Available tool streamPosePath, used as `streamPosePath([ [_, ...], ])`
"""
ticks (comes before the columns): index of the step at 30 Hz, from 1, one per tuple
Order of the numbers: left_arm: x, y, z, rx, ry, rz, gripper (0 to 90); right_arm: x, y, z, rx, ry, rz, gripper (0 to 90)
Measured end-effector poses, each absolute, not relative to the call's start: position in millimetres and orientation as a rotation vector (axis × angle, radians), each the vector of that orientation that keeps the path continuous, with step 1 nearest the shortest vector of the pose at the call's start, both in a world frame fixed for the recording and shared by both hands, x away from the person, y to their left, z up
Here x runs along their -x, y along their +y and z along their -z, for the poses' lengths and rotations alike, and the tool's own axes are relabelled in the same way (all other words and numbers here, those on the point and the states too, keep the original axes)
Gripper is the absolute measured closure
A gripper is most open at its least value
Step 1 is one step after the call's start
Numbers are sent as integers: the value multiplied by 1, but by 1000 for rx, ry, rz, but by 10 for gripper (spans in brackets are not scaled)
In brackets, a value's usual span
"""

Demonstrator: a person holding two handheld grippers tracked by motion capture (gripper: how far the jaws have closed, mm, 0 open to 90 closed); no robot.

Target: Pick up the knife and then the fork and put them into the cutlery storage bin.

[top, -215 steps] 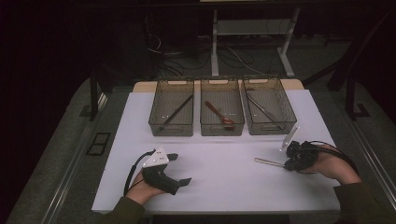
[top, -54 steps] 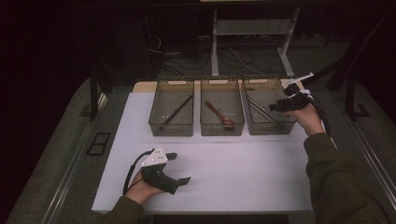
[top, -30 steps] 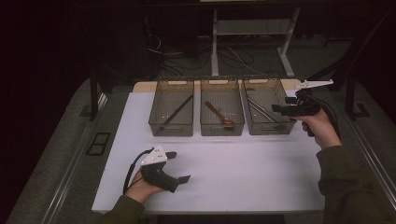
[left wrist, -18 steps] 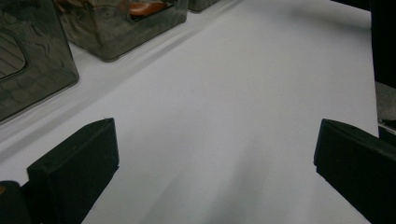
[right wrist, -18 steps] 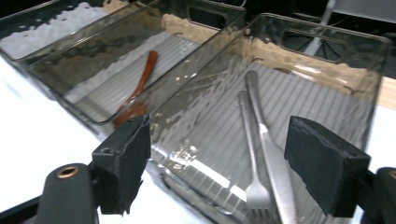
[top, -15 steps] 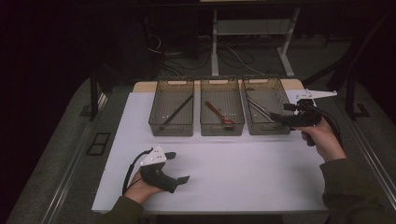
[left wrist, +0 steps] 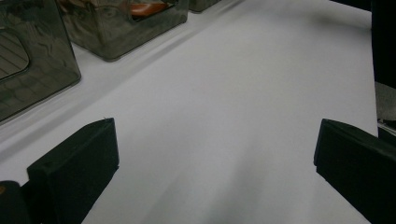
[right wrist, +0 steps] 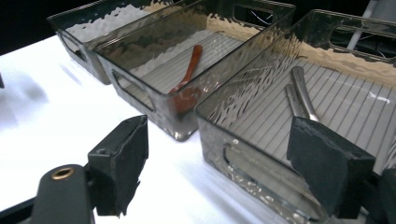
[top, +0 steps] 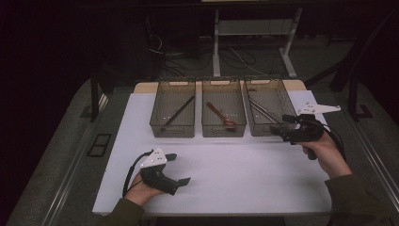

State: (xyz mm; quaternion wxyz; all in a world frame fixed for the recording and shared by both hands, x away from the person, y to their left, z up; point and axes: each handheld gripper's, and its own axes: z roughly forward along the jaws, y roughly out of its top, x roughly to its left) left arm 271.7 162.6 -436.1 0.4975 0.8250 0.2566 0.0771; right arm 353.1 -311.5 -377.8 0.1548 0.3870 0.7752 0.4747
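Three smoky clear bins stand in a row at the back of the white table (top: 244, 179). The left bin (top: 171, 131) holds a dark stick (top: 178, 113). In the middle bin (top: 224, 131) lies a brown spoon (top: 220, 114) (right wrist: 187, 79). Metal utensils (top: 263, 110) (right wrist: 301, 91) lie in the right bin (top: 260, 130). My right gripper (top: 280, 125) (right wrist: 219, 154) hovers at that bin's near right corner; its jaws have just been opening and stand open with nothing between them. At the front left my left gripper (top: 179, 168) (left wrist: 210, 154) rests on the table, open and empty.
A desk frame and cables (top: 221, 52) stand on the floor behind the table. Dark floor surrounds the table on both sides. The right gripper's cable (top: 336, 141) trails over the person's wrist.
The right hand has come back from over the right bin toward the person and a little down. The utensil it held on the table earlier is gone from its jaws. The left hand stayed put.
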Motion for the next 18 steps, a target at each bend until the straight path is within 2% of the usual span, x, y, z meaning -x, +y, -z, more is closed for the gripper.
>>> streamPosePath([
  [18,-271,164,436,-1997,620,-188,0,-316,-319,394,-1128,2160,-1469,190],
])
